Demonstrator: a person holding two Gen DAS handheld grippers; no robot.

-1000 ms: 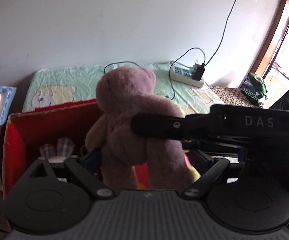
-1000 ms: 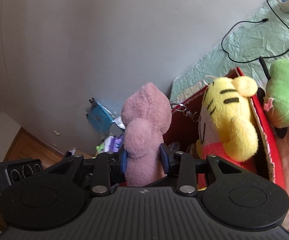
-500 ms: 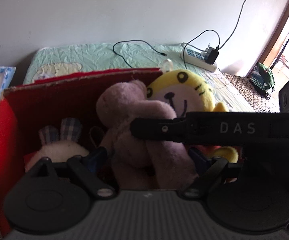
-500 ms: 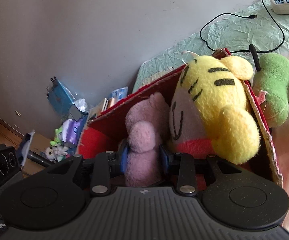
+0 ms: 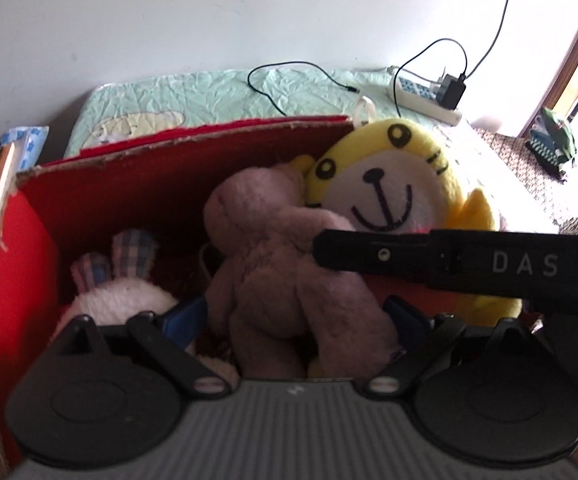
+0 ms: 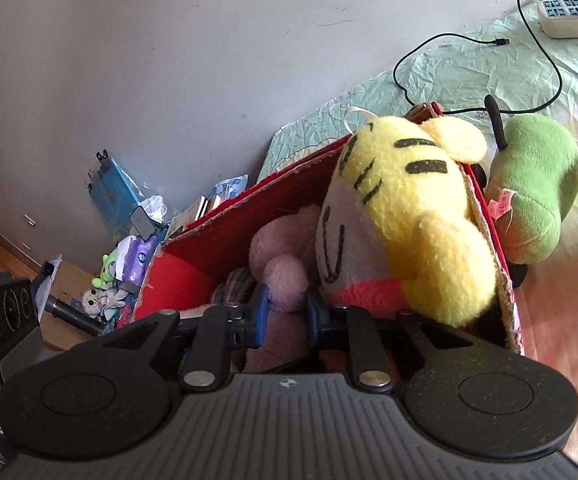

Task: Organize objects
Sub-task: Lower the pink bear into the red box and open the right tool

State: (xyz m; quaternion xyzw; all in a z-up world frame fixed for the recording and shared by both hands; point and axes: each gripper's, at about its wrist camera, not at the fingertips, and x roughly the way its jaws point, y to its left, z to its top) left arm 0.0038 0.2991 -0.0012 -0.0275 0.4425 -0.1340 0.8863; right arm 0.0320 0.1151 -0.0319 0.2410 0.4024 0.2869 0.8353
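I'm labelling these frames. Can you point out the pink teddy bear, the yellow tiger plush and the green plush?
pink teddy bear (image 5: 289, 280): left wrist view, torso.
yellow tiger plush (image 6: 409, 200): right wrist view, head.
green plush (image 6: 537, 176): right wrist view, body.

The mauve plush bear's (image 6: 285, 276) lower body is hidden behind the right claw (image 6: 287, 314); the white plaid-eared plush rabbit (image 5: 119, 294) is half covered by the left claw (image 5: 293, 320).
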